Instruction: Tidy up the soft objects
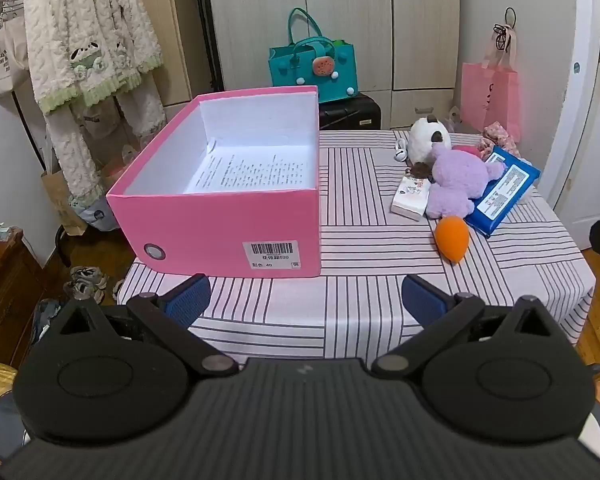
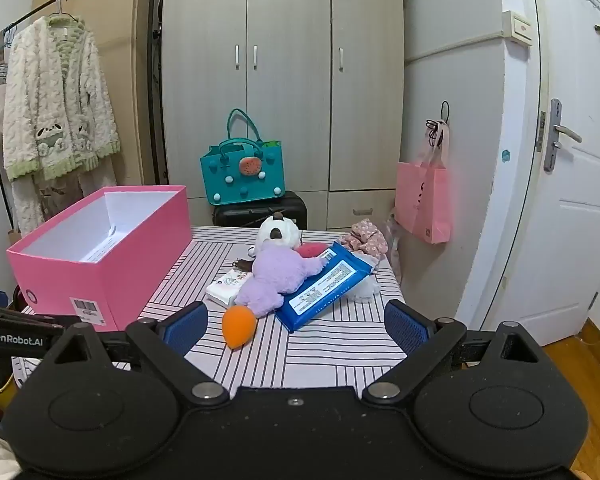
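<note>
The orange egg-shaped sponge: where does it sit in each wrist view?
Left wrist: orange egg-shaped sponge right of centre on the striped tablecloth, below the purple plush toy.
Right wrist: low, just left of centre, beside the near left finger.
Shared landmark: the open pink cardboard box, left of the sponge in both.

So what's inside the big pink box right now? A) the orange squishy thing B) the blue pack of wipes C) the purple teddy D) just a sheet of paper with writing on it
D: the pink box holds only a printed paper sheet, while the purple plush toy, orange sponge and blue wipes pack all lie on the striped tablecloth beside it.
</note>
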Demonstrator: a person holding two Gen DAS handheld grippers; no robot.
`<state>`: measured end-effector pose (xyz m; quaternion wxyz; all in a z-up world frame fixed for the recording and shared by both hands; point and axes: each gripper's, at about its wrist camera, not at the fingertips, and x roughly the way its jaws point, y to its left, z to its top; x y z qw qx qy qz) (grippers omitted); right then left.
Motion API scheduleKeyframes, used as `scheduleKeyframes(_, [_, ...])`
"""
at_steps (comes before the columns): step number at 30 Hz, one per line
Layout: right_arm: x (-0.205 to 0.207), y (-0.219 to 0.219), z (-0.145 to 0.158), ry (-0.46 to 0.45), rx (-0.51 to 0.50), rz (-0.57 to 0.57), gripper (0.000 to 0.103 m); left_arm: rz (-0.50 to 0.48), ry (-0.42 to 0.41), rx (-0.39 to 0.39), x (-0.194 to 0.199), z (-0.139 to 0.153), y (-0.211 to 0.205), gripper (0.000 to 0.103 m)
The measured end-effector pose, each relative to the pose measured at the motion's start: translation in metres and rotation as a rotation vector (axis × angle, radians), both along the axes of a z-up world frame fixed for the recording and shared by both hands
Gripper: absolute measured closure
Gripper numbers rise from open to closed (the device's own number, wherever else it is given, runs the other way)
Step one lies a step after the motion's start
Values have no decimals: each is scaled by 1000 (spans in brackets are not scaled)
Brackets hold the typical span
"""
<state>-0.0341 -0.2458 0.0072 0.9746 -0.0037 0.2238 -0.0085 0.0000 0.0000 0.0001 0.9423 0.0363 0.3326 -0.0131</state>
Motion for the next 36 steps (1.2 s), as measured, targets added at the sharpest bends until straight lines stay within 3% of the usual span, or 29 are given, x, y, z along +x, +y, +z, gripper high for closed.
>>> scheduleKeyframes(23, [-1, -1, -3, -13, -1, 5, 6, -27, -32, -34, -4, -2, 2, 2])
scheduleKeyframes(27, [-3, -1, -2, -27, -4, 14, 6, -16, -59, -50, -4, -2, 5, 2])
scheduleKeyframes(36, [-7, -3, 3, -63, -14, 12, 6, 6, -147, -11, -13, 5, 4, 2])
